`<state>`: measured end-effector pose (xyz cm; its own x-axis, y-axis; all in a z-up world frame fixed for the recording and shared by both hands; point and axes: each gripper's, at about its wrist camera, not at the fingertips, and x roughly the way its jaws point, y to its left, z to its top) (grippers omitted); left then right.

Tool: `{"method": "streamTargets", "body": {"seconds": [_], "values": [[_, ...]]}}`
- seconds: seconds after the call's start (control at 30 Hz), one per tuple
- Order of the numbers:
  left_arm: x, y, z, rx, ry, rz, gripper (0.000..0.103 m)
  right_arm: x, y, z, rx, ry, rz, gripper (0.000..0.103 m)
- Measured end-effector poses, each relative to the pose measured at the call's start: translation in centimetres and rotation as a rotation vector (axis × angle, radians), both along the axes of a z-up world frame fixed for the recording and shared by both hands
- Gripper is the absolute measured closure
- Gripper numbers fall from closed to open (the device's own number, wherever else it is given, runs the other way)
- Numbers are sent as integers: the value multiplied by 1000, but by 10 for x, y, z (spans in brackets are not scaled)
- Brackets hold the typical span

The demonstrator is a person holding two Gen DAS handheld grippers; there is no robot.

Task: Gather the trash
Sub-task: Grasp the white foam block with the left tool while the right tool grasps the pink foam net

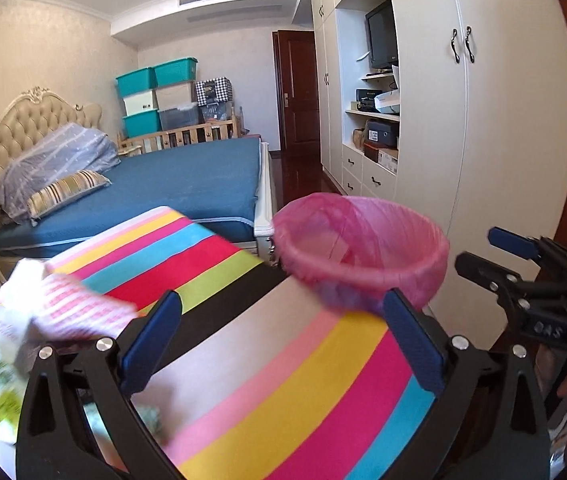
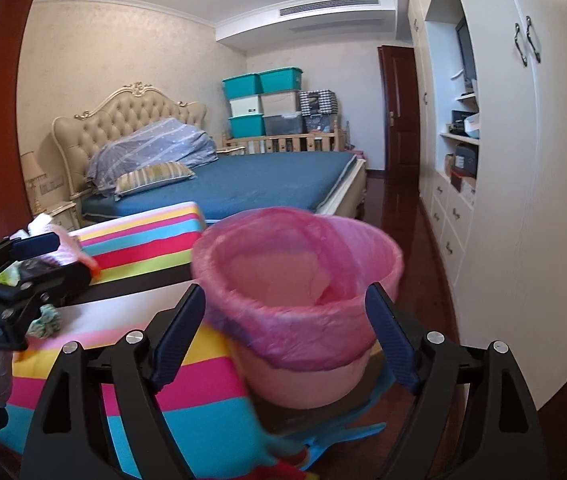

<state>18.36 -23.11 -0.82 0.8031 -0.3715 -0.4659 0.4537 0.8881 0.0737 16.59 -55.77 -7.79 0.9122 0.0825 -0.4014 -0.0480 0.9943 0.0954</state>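
Both jaws apart, bin (image 2: 299, 312) ahead.

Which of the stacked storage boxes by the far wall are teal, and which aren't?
Three are teal: the two top boxes and the bottom-left box. The middle-row boxes are pale, and the bottom-right box is clear grey.

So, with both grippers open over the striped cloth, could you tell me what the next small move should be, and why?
Probably swing the left gripper toward the crumpled wrappers at its left and close on one. Both it and the right gripper stand open with nothing between their pads, the pink-lined bin looks empty, and the litter still lies on the striped cloth.
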Motion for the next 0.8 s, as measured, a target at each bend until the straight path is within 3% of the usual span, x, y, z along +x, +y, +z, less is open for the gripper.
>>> {"method": "streamTargets", "body": {"seconds": [0.3, 0.8], "values": [[-57, 64, 5, 28, -47, 46, 5, -13, 76, -20, -14, 81, 157, 25], [-116, 194, -6, 39, -35, 301, 5, -35, 167, -20, -29, 103, 375, 21]]}}
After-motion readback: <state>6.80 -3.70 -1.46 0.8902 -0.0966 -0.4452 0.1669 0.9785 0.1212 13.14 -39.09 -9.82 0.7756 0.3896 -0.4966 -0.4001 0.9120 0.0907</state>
